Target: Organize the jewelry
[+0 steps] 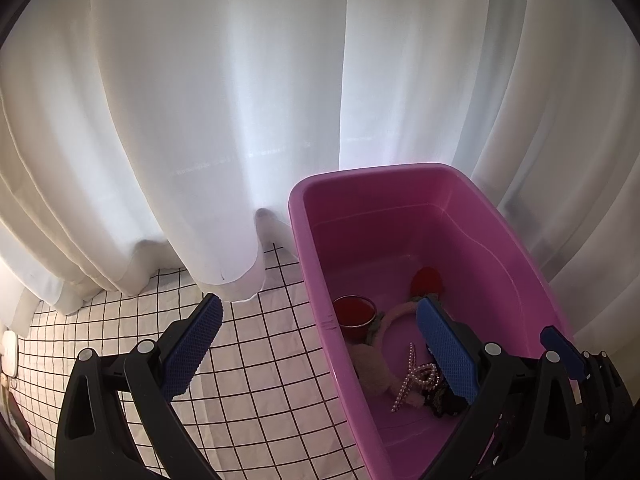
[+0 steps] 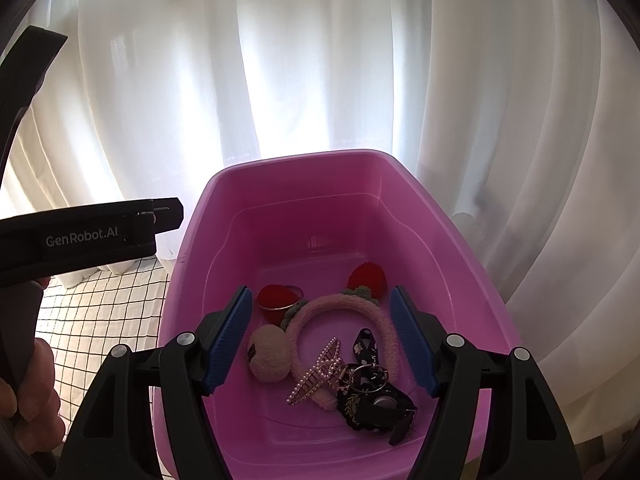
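A pink plastic bin [image 2: 320, 184] holds a fluffy pink headband [image 2: 344, 304] with red strawberry pompoms [image 2: 366, 276], a pearl hair clip [image 2: 316, 376], a cream pompom [image 2: 269, 354], a thin bangle on a red ball [image 2: 276, 298] and a black floral strap with a metal ring [image 2: 360, 400]. Above this pile hangs my right gripper [image 2: 320, 340], open, its blue pads apart from everything. My left gripper [image 1: 320, 348] is open too and straddles the left wall of the bin [image 1: 400, 200], one finger outside, one over the headband [image 1: 394, 316] and clip [image 1: 412, 376].
The bin stands on a white tablecloth with a black grid [image 1: 248, 352]. White curtains [image 1: 240, 100] hang right behind and beside it. A small white device [image 1: 8, 352] lies at the cloth's far left. A hand [image 2: 32, 380] holds the left gripper's body [image 2: 80, 236].
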Available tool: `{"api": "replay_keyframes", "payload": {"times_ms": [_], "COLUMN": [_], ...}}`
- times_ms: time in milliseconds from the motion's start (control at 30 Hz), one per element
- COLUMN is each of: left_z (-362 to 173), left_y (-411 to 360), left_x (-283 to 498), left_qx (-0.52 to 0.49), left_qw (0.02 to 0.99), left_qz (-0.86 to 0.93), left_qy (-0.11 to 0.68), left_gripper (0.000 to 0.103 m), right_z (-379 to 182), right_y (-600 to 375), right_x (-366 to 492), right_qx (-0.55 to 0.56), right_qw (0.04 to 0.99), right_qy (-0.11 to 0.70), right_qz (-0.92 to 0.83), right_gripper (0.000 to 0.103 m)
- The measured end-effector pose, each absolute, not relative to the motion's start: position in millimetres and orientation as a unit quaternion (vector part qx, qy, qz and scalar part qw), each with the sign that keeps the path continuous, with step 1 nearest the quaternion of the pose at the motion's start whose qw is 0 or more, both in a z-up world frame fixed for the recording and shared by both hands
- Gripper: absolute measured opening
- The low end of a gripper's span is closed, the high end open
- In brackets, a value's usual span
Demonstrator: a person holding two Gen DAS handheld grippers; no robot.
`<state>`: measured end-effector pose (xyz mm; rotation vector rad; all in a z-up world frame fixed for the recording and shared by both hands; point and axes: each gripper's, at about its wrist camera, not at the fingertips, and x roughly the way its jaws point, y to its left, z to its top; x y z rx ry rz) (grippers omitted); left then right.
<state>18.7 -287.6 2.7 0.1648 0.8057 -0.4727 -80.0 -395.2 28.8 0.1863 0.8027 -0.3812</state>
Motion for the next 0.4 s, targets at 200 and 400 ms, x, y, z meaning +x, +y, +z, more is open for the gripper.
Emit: {"api": "replay_keyframes", "payload": {"times_ms": [200,400], "left_z": [2.8,2.3], "left_y": [-290.5,-288.9], "left_x": [17.6,19.2], "left_qx": [0.087,0.084], "left_qw": [0.891,0.892], "left_qz": [-0.221,-0.219], "left_qy": [0.386,0.387], "left_gripper": [0.096,0.096], "right_z": [28.4,28.5], "right_y": [-395.7,-394.5], "right_x": [-79.4,-78.4], "right_qx": [0.089,0.089], "right_qw": [0.898,0.898], "right_qy": [0.389,0.388], "right_qz": [-0.185,-0.186], "right_gripper": [0.068,0.068]}}
